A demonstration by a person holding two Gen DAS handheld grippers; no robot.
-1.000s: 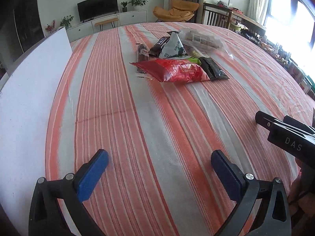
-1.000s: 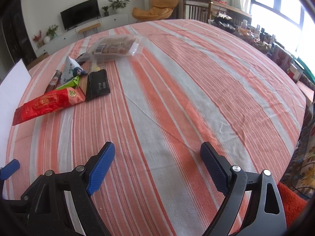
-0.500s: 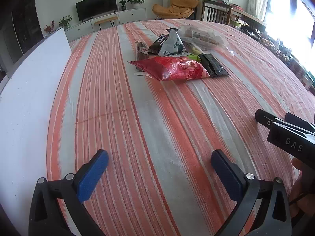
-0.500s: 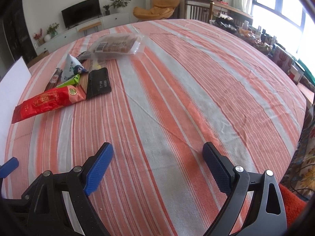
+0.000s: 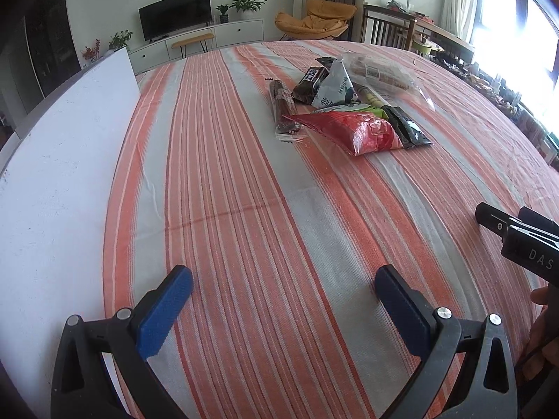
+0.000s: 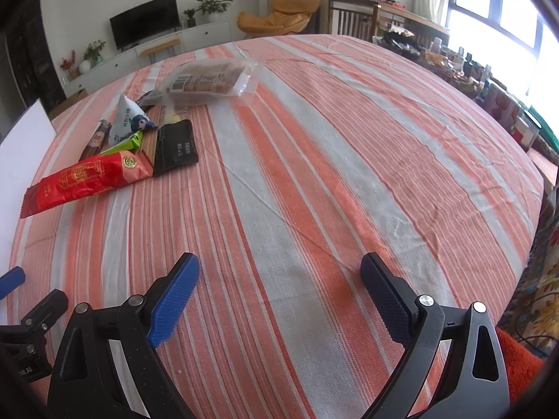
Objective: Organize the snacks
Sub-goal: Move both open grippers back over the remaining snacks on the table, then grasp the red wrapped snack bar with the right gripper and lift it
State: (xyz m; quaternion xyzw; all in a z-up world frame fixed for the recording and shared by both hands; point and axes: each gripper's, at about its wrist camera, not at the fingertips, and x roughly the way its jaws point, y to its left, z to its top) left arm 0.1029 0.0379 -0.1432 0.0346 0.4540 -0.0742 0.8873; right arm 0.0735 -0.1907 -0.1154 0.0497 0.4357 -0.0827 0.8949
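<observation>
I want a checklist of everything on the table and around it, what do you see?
Surface: striped tablecloth, creased.
Job's things: snack pile of red packet, black packet, clear biscuit bag, white cone packet, brown stick.
Clutter: white board at the left edge.
Grippers: left gripper and right gripper open, empty, short of the pile.
Cables: nothing seen.
Surroundings: TV, orange chair, windows.

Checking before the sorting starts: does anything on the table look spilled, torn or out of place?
Nothing looks spilled or torn. The snacks lie in a loose overlapping heap: the red packet rests partly on the green one beside the black packet. Small dark specks sit on the striped tablecloth nearby; too small to identify.
</observation>
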